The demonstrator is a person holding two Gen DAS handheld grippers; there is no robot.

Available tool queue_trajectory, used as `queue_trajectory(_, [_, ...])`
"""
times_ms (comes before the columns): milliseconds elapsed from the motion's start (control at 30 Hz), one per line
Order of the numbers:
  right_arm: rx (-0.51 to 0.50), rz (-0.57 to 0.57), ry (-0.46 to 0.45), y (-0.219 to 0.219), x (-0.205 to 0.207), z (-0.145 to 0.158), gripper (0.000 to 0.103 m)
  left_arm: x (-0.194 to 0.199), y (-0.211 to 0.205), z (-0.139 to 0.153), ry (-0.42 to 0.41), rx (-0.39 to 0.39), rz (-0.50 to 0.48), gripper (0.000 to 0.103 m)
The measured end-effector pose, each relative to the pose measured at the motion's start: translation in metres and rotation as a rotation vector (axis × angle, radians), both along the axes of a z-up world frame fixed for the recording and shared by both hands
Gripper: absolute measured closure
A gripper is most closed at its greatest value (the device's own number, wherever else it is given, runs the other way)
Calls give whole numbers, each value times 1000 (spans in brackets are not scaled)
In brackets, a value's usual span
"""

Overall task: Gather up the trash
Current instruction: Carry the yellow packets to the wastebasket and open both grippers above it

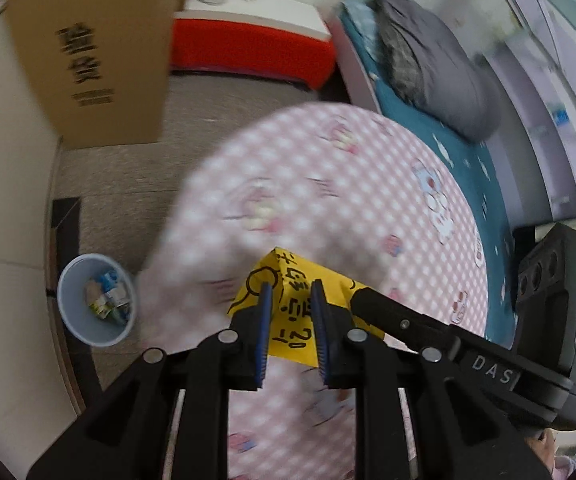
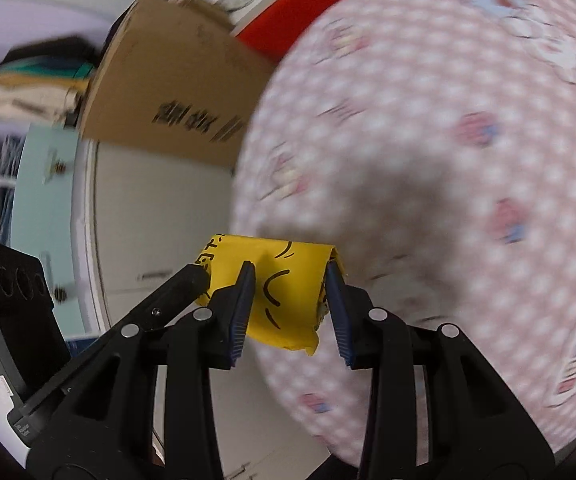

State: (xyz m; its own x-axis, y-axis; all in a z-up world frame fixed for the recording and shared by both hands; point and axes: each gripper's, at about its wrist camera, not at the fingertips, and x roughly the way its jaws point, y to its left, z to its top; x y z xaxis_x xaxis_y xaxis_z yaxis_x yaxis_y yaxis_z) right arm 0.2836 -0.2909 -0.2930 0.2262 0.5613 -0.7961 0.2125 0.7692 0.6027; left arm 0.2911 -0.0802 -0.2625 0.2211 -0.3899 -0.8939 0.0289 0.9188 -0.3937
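Note:
A yellow paper (image 1: 293,312) with black handwriting is held between both grippers above the round table with a pink checked cloth (image 1: 347,184). My left gripper (image 1: 291,294) is shut on one part of the paper. My right gripper (image 2: 291,276) is shut on the other part of the yellow paper (image 2: 284,300), and its black finger (image 1: 383,308) shows in the left wrist view. A pale blue trash bin (image 1: 95,300) with several bits of waste inside stands on the floor, left of the table.
A large cardboard box (image 1: 92,52) stands on the floor beyond the bin, also in the right wrist view (image 2: 176,92). A red and white box (image 1: 252,40) lies behind it. A bed with a teal sheet (image 1: 467,160) and grey pillow (image 1: 435,68) lies right of the table.

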Motion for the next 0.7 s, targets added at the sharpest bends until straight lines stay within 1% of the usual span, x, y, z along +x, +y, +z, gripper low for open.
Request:
queue_trajectory(33, [2, 22, -4, 15, 0, 2, 66, -3, 9, 1, -3, 2, 15, 84])
queue_trajectory(133, [12, 97, -16, 68, -3, 6, 66, -18, 67, 6, -12, 6, 98, 84])
queue_trajectory(367, [25, 251, -33, 178, -15, 10, 66, -54, 177, 11, -20, 17, 251, 84])
queue_trajectory(533, [17, 330, -51, 235, -25, 15, 66, -79, 243, 13, -21, 22, 342, 84])
queue_trajectory(700, [-2, 369, -74, 267, -27, 21, 66, -90, 280, 15, -30, 14, 388, 84])
